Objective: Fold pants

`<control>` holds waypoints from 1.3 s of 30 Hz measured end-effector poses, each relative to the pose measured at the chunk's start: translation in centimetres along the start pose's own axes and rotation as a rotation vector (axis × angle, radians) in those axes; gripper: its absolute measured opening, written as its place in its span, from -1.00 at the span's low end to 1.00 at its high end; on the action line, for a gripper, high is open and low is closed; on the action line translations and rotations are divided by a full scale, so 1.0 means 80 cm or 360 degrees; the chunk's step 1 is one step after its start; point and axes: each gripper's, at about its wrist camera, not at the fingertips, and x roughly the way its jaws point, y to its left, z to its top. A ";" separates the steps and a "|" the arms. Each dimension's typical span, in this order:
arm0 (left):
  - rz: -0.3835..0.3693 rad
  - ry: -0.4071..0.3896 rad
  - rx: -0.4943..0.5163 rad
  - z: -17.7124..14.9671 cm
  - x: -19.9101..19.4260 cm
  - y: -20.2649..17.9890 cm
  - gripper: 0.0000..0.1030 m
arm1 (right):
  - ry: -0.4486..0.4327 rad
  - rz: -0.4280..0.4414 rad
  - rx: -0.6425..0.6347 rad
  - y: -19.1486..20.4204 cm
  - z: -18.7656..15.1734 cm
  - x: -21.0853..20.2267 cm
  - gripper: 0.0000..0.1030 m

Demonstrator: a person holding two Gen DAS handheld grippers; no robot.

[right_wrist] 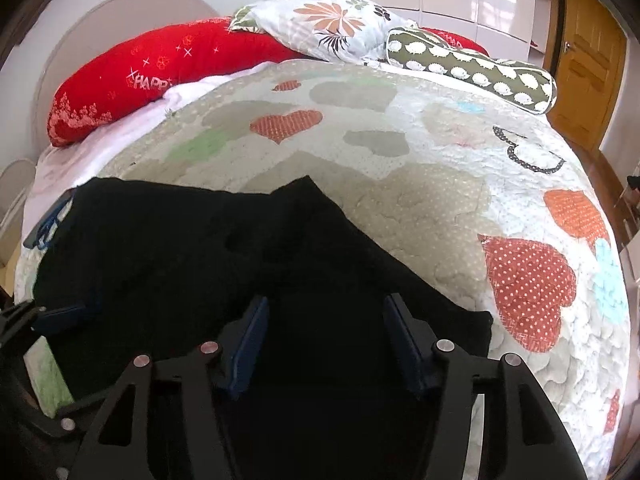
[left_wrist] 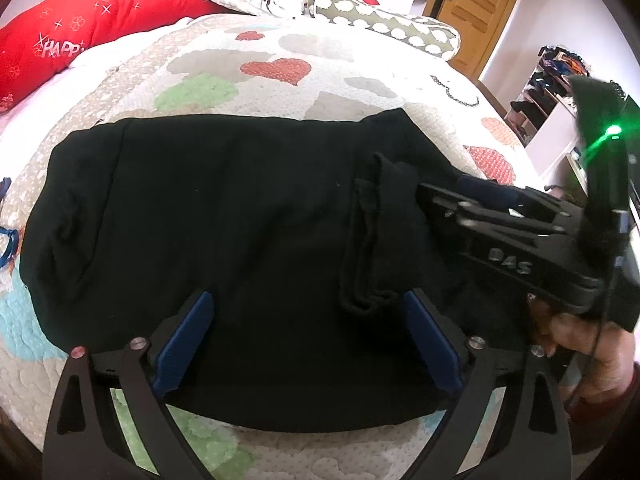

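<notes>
Bedspread [left_wrist: 320, 64] with a quilted pattern of red, green and grey hearts covers the whole bed and carries everything else. At the far end lie a long red pillow [right_wrist: 160, 68], a white pillow with flowers [right_wrist: 328, 24] leaning over it, and a green bolster with white shapes [right_wrist: 476, 66] beside the two. A wooden door [right_wrist: 588, 68] stands past the right corner of the bed.

The black pants [left_wrist: 224, 220] lie spread flat on the near part of the bedspread, folded into a wide dark block. A narrower strip of the same cloth is bunched and rumpled on top of them toward the right side, as the left wrist view shows it.

The left gripper [left_wrist: 308, 336] hangs low over the near edge of the pants, its blue-padded fingers [left_wrist: 186, 340] spread wide apart with only flat cloth between them, pinching nothing.

The right gripper [right_wrist: 326, 340] is over the right end of the pants, its fingers also apart, with dark cloth showing between them; whether the pads touch the cloth cannot be told. In the left wrist view this gripper reaches in from the right toward the rumpled strip, held by a hand [left_wrist: 584, 344] at the frame edge.
</notes>
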 end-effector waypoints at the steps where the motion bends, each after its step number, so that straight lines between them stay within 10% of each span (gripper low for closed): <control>1: 0.0003 -0.0001 0.0003 0.000 0.000 -0.001 0.90 | -0.0010 -0.0001 0.0002 -0.001 -0.002 -0.008 0.19; 13: 0.0027 -0.0014 -0.0007 -0.002 0.002 -0.004 0.94 | -0.0002 -0.0034 -0.0119 0.012 -0.089 -0.059 0.36; 39: -0.0074 -0.0020 -0.0063 -0.004 -0.009 0.007 0.97 | -0.0017 -0.0059 -0.0114 0.017 -0.045 -0.058 0.45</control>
